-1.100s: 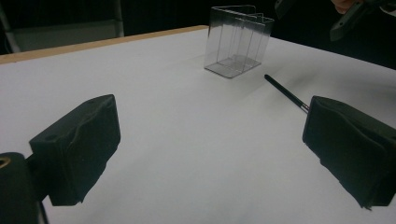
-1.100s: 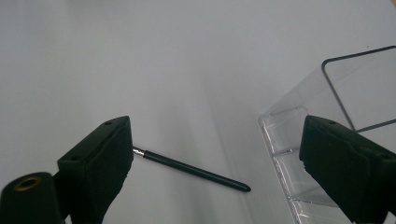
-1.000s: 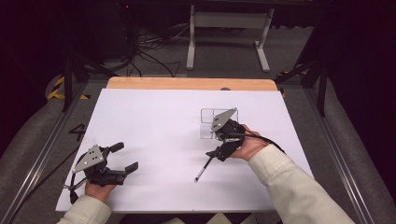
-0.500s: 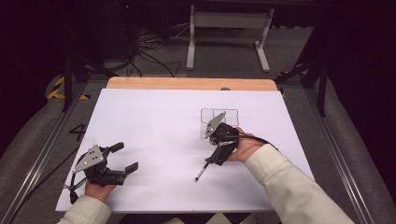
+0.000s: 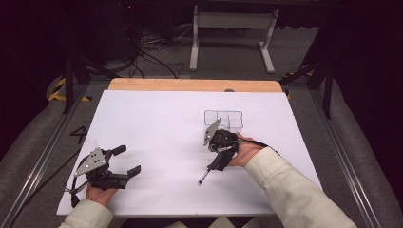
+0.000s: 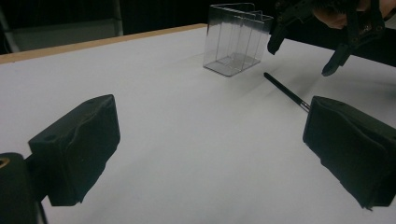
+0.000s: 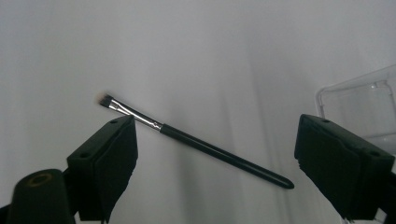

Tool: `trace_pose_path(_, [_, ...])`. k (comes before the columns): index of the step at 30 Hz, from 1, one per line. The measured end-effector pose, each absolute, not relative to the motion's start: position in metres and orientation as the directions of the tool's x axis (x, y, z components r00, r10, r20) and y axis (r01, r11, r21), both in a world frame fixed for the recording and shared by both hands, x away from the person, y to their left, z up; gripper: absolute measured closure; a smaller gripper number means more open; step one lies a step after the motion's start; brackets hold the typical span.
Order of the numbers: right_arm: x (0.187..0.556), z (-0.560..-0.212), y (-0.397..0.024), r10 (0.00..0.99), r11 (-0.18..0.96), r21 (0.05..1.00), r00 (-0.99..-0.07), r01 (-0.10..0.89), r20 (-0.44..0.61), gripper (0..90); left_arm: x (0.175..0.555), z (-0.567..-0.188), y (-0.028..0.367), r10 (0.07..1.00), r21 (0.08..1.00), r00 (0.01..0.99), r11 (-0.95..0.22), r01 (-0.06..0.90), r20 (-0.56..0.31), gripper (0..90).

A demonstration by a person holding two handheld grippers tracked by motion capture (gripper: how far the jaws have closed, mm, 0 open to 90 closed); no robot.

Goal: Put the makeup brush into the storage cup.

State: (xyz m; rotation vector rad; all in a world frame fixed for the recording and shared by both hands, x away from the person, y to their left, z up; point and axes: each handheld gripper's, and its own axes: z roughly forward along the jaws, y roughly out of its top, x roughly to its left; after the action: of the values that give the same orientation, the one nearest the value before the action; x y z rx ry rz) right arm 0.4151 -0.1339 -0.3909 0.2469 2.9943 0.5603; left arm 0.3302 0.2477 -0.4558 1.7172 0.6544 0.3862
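A thin makeup brush (image 5: 204, 176) with a black handle and silver ferrule lies flat on the white table top (image 5: 157, 123). My right gripper (image 5: 215, 165) hangs just above the brush, pointing down at it. In the right gripper view its wide jaws straddle the brush (image 7: 196, 142) without the pads touching it; they have just closed a little. A clear plastic compartment box (image 5: 224, 120) stands just behind that hand. My left gripper (image 5: 127, 160) rests open and holds nothing at the front left. The left gripper view shows the box (image 6: 236, 39), the brush (image 6: 285, 90) and the right gripper (image 6: 299, 58).
The white sheet ends at a wooden strip (image 5: 190, 84) along the far edge. Beyond it are a metal stand (image 5: 228, 28) and cables on the floor. Bare white surface lies between the two hands.
The right gripper has sunk and shifted slightly left toward the brush, tipping further over it. The left gripper has stayed put.
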Motion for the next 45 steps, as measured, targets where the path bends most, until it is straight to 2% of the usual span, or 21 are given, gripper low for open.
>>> trace_pose_path(17, [0.416,-0.407,-0.127,0.14,0.95,0.286,-0.989,0.122,-0.042,18.0,0.331,-0.456,0.248,0.604,0.965,0.792,-0.144,0.221,-0.091,4.6])
trace_pose_path(28, [0.415,-0.419,-0.123,0.107,0.967,0.234,-0.994,0.099,-0.024,23.9,0.331,-0.456,0.248,0.597,0.962,0.797,-0.15,0.227,-0.095,4.6])
trace_pose_path(38, [0.413,-0.427,-0.122,0.078,0.976,0.204,-0.997,0.072,-0.021,32.8,0.331,-0.456,0.248,0.595,0.962,0.798,-0.147,0.23,-0.1,4.5])
trace_pose_path(40, [0.412,-0.426,-0.123,0.073,0.977,0.201,-0.997,0.068,-0.016,36.1,0.332,-0.456,0.248,0.595,0.962,0.798,-0.148,0.231,-0.101,4.5])
trace_pose_path(45, [0.41,-0.424,-0.123,0.048,0.981,0.188,-0.999,0.045,-0.011,50.9,0.332,-0.456,0.248,0.598,0.962,0.795,-0.143,0.233,-0.103,4.3])
